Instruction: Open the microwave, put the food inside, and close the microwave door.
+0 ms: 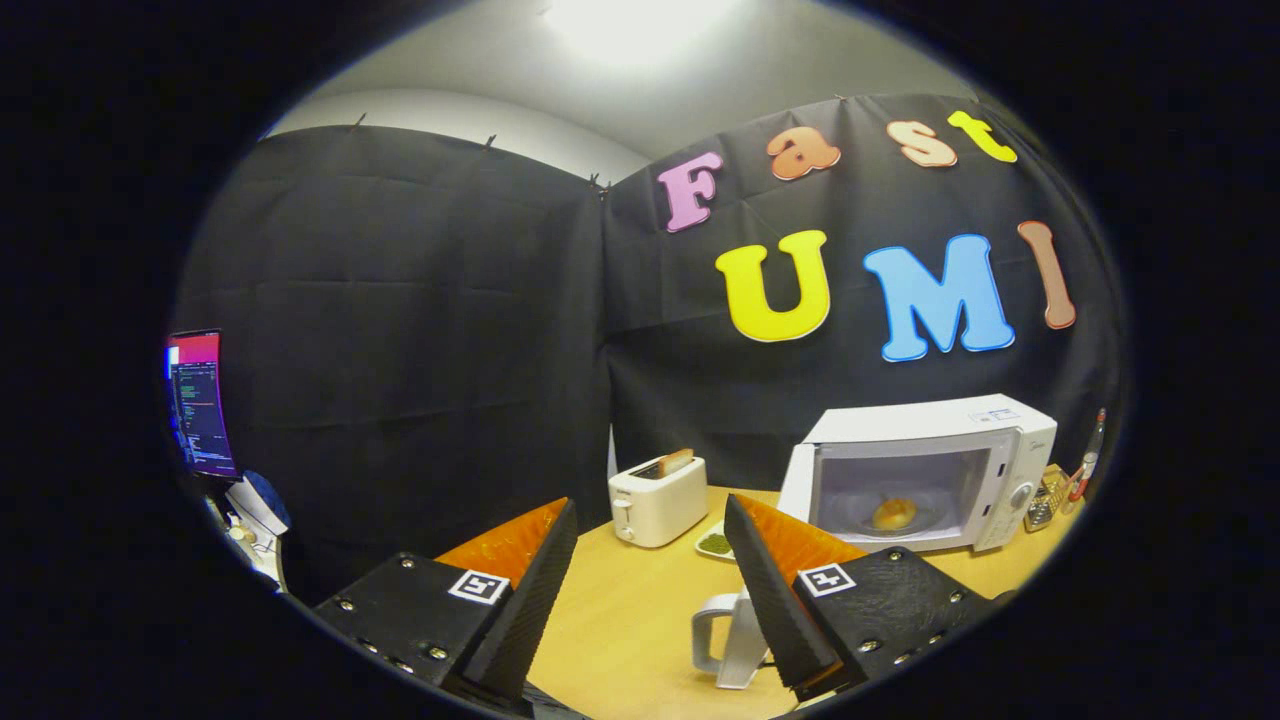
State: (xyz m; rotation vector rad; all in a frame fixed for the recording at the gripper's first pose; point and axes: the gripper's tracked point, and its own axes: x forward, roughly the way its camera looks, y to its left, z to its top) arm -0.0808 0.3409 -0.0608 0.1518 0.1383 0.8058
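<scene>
White microwave (925, 470) is sitting at the far side of the wooden table (630, 620), its door seeming to be swung open to the side; a round, bun-like food (894, 513) is already lying in its cavity. Judging from this, opening and loading are done and closing the door is remaining. Gripper (650, 520), raised and pulled well back from the oven, is pointing across the table with fingers spread wide, holding nothing. Toaster (657, 498), small plate (714, 543) and white mug (728, 635) are lying beyond and between the fingers.
</scene>
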